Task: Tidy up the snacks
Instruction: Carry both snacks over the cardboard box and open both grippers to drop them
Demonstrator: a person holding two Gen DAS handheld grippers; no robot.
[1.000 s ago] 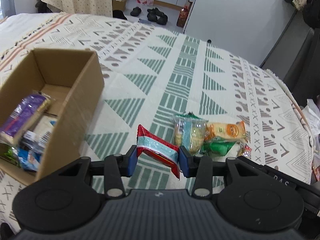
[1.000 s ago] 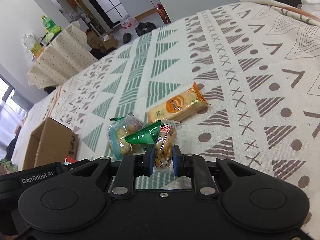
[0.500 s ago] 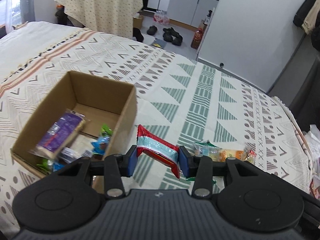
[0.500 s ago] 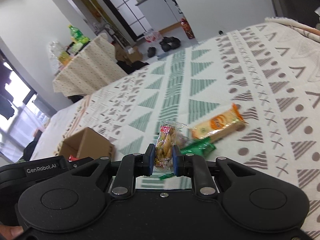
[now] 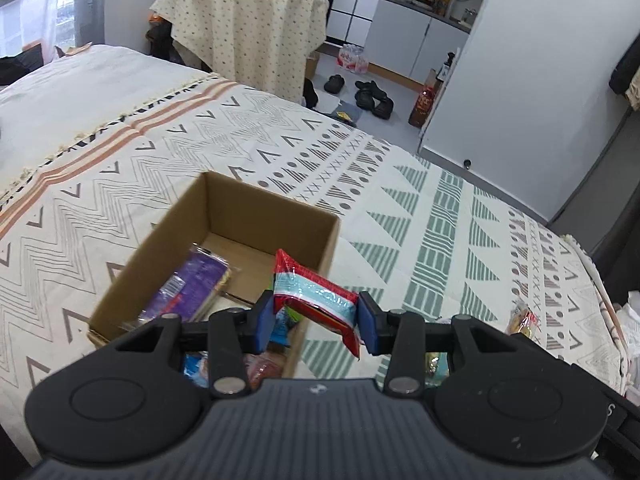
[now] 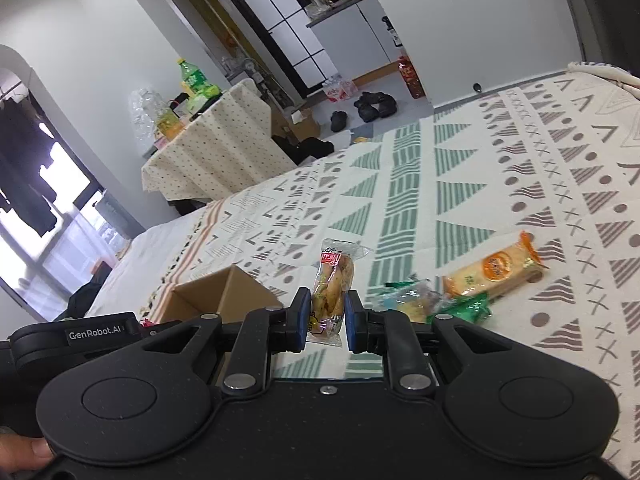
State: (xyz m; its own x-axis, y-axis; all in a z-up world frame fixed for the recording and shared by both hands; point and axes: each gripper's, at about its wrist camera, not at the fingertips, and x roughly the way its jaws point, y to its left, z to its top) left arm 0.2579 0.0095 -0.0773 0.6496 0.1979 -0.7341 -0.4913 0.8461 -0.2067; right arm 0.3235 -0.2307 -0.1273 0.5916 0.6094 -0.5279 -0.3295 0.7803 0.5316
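Observation:
My left gripper (image 5: 316, 320) is shut on a red snack pack with a pale blue band (image 5: 316, 298), held in the air over the near right corner of an open cardboard box (image 5: 224, 208). Inside the box lie a purple packet (image 5: 192, 288) and other wrapped snacks. My right gripper (image 6: 326, 322) is shut on a clear bag of yellowish snacks with a red label (image 6: 334, 280), lifted above the bedspread. The box (image 6: 236, 292) shows to its left, behind the left gripper's body. On the bed stay an orange packet (image 6: 494, 270), a green packet (image 6: 466, 306) and a clear bag (image 6: 412, 298).
The patterned bedspread (image 5: 440, 216) covers a bed that ends at the right edge. Beyond it stand a cloth-covered table (image 5: 244, 36) with bottles, shoes (image 5: 372, 94) on the floor and a white wall. A person's thumb (image 6: 24, 450) grips the right handle.
Both grippers have risen with their snacks. The left one has swung left, from beside the box to over it. The right one has lifted the clear bag off the pile.

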